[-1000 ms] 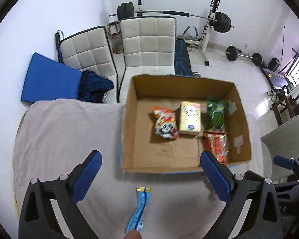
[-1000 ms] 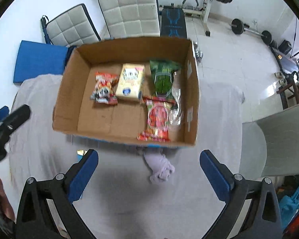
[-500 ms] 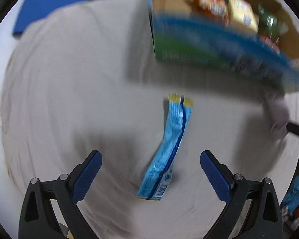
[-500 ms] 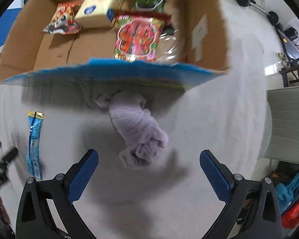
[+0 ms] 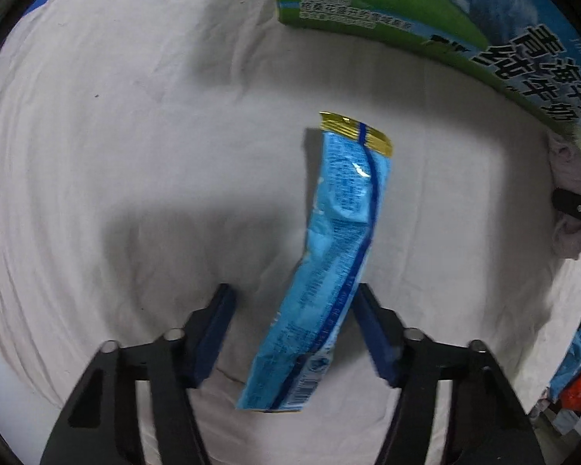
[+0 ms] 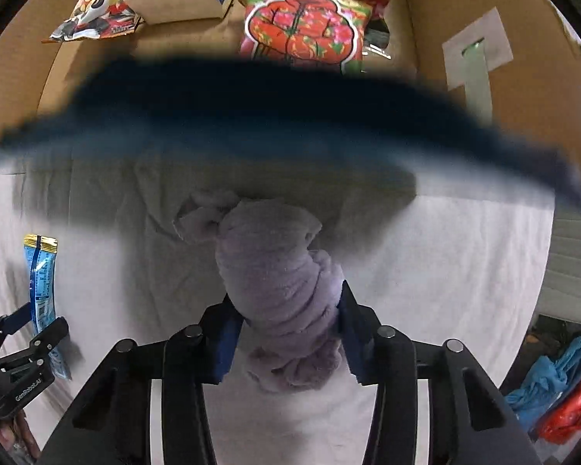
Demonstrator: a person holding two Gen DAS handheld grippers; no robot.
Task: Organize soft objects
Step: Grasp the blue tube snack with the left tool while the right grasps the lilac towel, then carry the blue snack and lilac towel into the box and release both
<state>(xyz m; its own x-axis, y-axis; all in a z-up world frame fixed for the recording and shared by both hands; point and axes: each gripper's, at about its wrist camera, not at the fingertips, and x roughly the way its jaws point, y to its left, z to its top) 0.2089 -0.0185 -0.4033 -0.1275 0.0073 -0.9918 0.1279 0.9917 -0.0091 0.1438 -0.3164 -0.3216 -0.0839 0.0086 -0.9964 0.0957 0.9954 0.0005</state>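
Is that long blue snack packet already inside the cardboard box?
No, the blue packet lies on the cloth outside the cardboard box, between the left gripper's fingers.

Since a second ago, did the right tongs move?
Yes. The right tongs came down toward the tablecloth, beside the cardboard box, and are closing around the purple cloth bundle.

Left wrist view: pale, creased cloth point(image 5: 116, 135) covers the worktop across most of the frame. Small dark speck on it toward 10 o'clock. Thin blue sliver point(image 5: 44, 0) past the cloth's edge at 10–11 o'clock; what it is can't be told. Crumpled blue and red heap point(image 5: 577, 376) off the worktop at 4 o'clock.

Right wrist view: same cloth point(image 6: 464, 271), shadowed toward 12. Pale padded seat point(image 6: 573, 263) beside the worktop at 3 o'clock. Blue bundle point(image 6: 550, 383) touching red bundle point(image 6: 577, 407) at 4 o'clock, below the seat.
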